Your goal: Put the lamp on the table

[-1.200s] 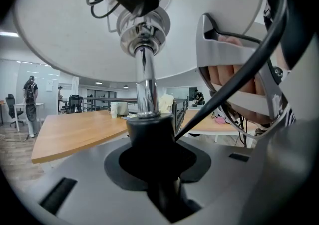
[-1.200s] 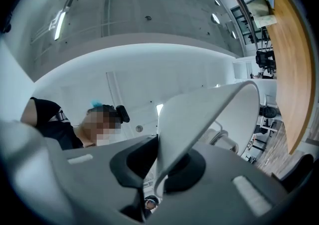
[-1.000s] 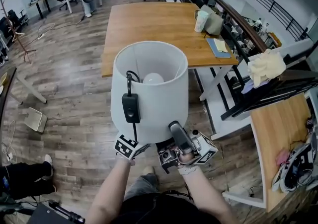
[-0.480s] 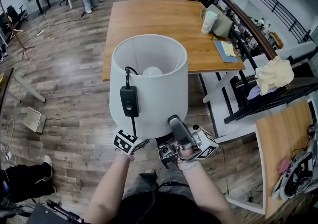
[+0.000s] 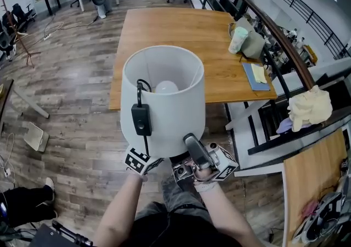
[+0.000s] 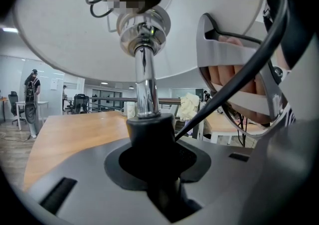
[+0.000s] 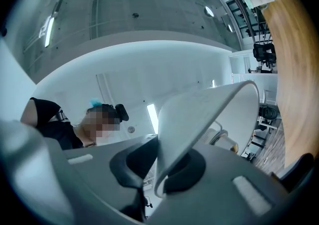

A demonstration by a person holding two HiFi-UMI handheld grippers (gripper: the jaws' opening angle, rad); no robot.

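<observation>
Black plastic is what the left gripper (image 6: 158,156) is clamped on: the collar (image 6: 152,129) at the foot of the chrome rod (image 6: 144,87), low under the shade. I think this grip carries the weight. The lamp (image 5: 163,101) is upright in the centre of the head view, in the air above the wooden floor (image 5: 71,87). It is at the near edge of the table (image 5: 175,32) but not yet on it. Its cord with the switch (image 5: 141,119) hangs over the left side of the shade, probably so that it does not drag. To the right, the right gripper (image 7: 164,169) is closed on the lower rim (image 7: 199,114) of the shade, likely to stop it from tilting. A cup (image 5: 238,39) and a notebook (image 5: 256,76) lie at the right edge of the table, so the middle is free. I cannot read any brand or writing; the cubes on the grippers have only square patterns.
</observation>
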